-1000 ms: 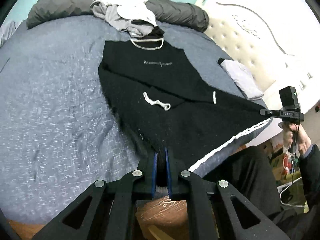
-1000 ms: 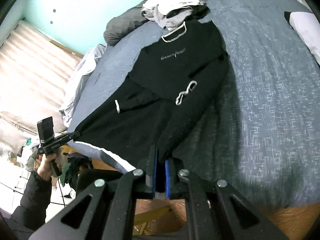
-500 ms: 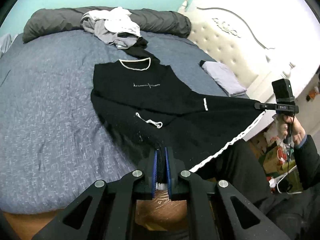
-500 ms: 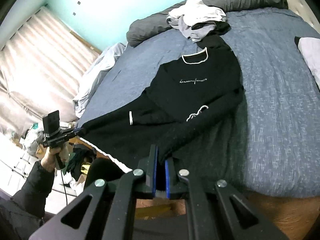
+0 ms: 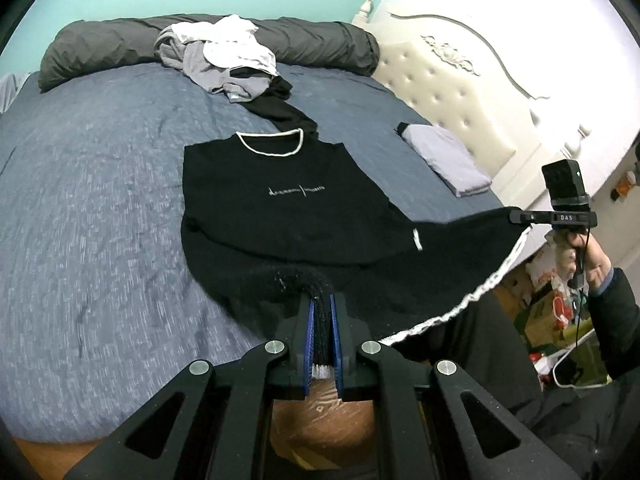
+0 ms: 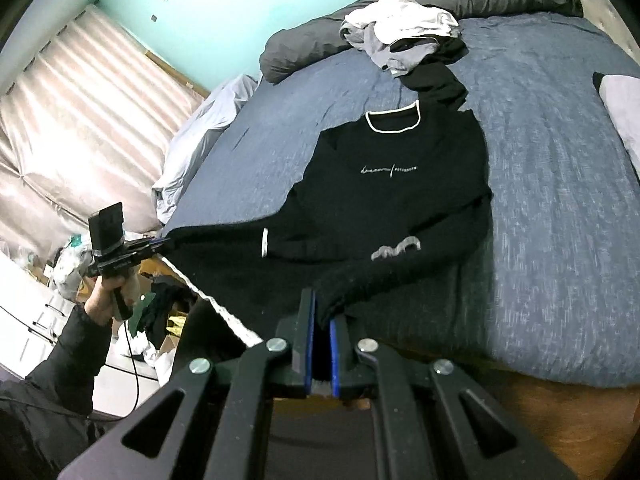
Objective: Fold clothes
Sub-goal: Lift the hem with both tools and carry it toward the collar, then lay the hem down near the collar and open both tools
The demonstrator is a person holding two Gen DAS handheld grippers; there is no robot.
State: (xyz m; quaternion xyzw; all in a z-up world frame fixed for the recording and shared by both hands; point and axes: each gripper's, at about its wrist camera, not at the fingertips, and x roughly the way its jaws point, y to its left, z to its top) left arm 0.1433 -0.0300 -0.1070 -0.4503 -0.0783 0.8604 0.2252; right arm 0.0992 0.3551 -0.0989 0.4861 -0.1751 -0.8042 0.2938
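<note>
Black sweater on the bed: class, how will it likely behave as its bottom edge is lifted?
The black sweater is probably floppy: its hem sags between left gripper and right gripper. Its fuzzy knit likely grips, not slips. It seems fairly light.

Both grippers are matte black with blue pads and round silver screws. The right gripper (image 5: pixel 520 216) carries a boxy black camera and a "DAS" label. A black cable (image 5: pixel 580 320) trails at four o'clock beside a dark sleeve (image 5: pixel 616 312).

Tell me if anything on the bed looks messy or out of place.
Yes. A heap of clothes lies crumpled against the grey bolster, and a black garment trails from it to the collar of the black sweater. A folded grey piece lies neat.
</note>
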